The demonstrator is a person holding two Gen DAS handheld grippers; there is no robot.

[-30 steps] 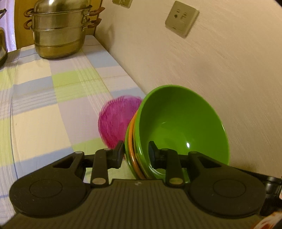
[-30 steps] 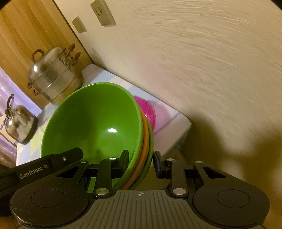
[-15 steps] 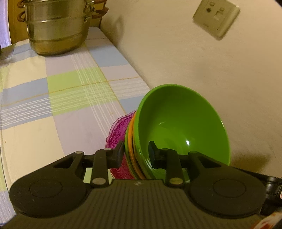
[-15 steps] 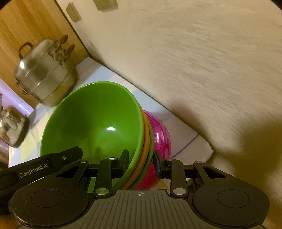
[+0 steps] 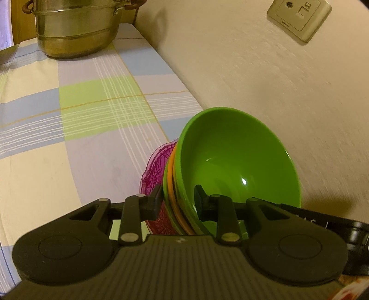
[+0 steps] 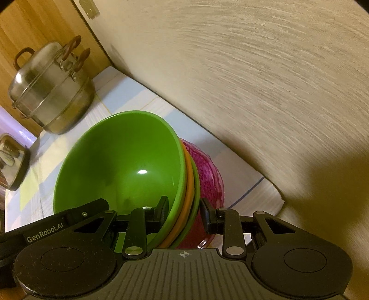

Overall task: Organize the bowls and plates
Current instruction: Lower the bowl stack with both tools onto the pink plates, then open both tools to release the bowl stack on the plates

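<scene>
A stack of nested bowls, green [image 5: 237, 161] on top with orange and green rims below, is held tilted over a pink patterned plate [image 5: 156, 166] on the checked tablecloth. My left gripper [image 5: 177, 200] is shut on the stack's rims on one side. My right gripper [image 6: 184, 210] is shut on the rims on the other side; the green bowl [image 6: 122, 161] and the pink plate [image 6: 209, 180] show there too. The stack sits right at the plate; whether it rests on it is hidden.
A steel steamer pot [image 5: 76, 27] stands at the far end of the table, also in the right wrist view [image 6: 50, 87]. A kettle [image 6: 11, 159] is at the left. The wall [image 5: 276, 80] with a socket [image 5: 299, 16] runs close along the table's edge.
Both grippers have carried the bowl stack down and toward the pink plate; the plate is now close under the stack and partly covered by it.
</scene>
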